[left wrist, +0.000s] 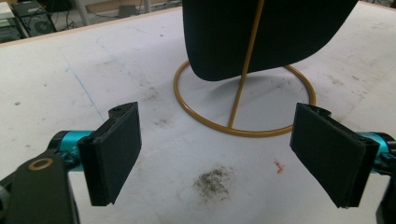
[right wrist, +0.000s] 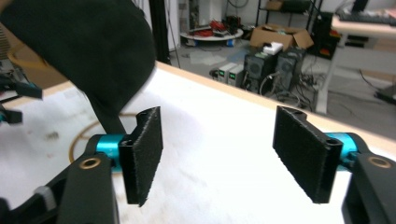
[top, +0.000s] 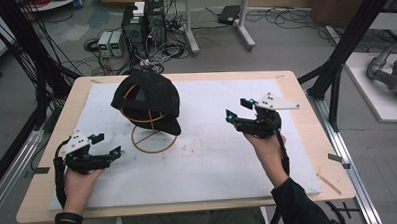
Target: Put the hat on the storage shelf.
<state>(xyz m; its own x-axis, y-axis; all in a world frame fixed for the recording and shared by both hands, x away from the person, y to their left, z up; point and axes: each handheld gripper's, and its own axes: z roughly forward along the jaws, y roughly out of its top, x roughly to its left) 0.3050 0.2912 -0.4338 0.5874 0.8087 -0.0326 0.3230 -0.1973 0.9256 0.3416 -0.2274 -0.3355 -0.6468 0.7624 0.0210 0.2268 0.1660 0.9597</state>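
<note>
A stained white mat (top: 213,156) covers the wooden desk (top: 307,118); grey floor with 2 computer towers (top: 143,24) lies beyond. A black cap (top: 148,101) sits on a gold wire stand (top: 152,138) near the far-left corner. Left gripper (top: 106,145) and right gripper (top: 238,109) both hover spread, empty

Black fabric baseball cap (top: 147,100): sits on top of a stand, crown up, brim tilted down toward the person's side, overhanging the ring base. Position: left of centre, toward the far half of the white mat.

Gold-coloured wire stand (top: 152,138): a thin upright rod rising from a flat circular ring base, with curved wire hoops under the cap. Ring lies flat on the mat.
</note>
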